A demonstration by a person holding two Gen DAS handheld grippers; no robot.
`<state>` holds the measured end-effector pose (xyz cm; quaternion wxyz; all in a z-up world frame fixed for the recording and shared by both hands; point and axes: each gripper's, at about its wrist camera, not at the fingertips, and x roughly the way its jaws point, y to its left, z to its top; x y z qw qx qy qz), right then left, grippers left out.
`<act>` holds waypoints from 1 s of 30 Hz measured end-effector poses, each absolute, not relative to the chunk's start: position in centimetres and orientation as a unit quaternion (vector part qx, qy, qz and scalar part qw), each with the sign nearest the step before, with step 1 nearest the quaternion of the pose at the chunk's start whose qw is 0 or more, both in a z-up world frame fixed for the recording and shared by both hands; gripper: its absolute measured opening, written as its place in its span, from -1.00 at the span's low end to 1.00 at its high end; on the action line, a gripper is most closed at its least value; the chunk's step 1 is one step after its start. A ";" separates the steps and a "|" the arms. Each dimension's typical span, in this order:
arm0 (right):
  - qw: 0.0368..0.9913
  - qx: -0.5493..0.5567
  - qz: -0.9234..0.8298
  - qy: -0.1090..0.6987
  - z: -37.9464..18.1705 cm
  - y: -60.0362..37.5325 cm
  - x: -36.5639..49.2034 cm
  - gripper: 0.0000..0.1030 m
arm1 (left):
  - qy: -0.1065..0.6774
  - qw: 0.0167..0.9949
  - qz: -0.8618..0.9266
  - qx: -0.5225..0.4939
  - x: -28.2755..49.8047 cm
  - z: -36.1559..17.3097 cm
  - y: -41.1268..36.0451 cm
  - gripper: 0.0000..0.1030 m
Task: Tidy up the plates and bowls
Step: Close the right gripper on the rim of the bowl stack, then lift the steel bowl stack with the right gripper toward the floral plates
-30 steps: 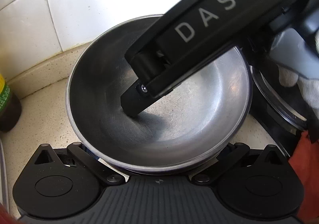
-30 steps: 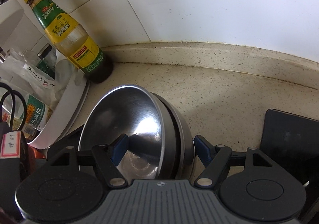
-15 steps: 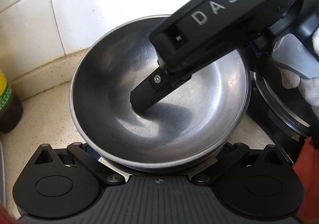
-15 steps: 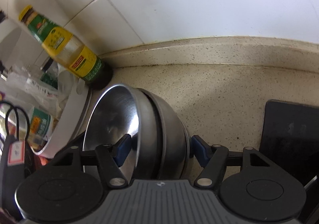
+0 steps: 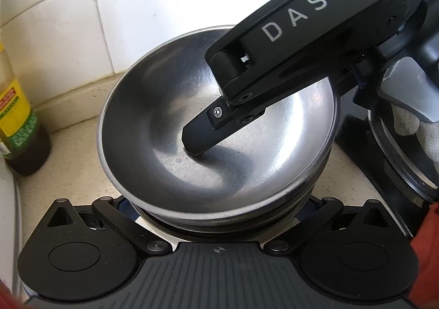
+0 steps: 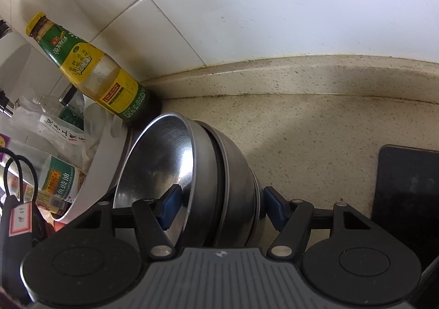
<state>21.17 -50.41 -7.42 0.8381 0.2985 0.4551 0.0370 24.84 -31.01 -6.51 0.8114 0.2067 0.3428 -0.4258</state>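
Observation:
A stack of nested steel bowls (image 5: 170,127) stands on the speckled counter (image 6: 315,127) near the tiled wall. My right gripper (image 6: 219,207) straddles the stack's rim. Its left blue pad (image 6: 170,204) lies against the inside of the top bowl, and its right pad (image 6: 274,210) meets the outside of the lowest bowl (image 6: 241,171). In the left wrist view that inner finger (image 5: 203,138) reaches down into the top bowl. My left gripper (image 5: 216,226) sits low in front of the stack. Its fingertips are hidden under the bowl rim, one on each side.
A sauce bottle (image 6: 104,81) stands by the wall left of the bowls. A white dish (image 6: 104,169) and packets crowd the left. A glass-lidded pot (image 5: 397,171) on a black cooktop (image 6: 408,188) stands right, with a gloved hand (image 5: 411,122) above it.
The right gripper's jaws have narrowed onto the stack. In the left wrist view its finger shifted right inside the bowl. The right wrist view rolled, so the bowls show more edge-on.

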 end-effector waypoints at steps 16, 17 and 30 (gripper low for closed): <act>0.866 0.272 0.064 0.415 -1.4 -48.2 20.0 0.22 | 0.298 0.850 -0.380 0.210 19.5 -0.7 -28.5 1.00; 0.868 0.269 0.067 0.412 -0.8 -48.0 19.7 0.22 | 0.294 0.853 -0.377 0.210 18.9 -0.2 -28.3 1.00; 0.888 0.230 0.118 0.381 5.0 -44.5 16.0 0.23 | 0.257 0.886 -0.326 0.207 12.4 2.9 -25.7 1.00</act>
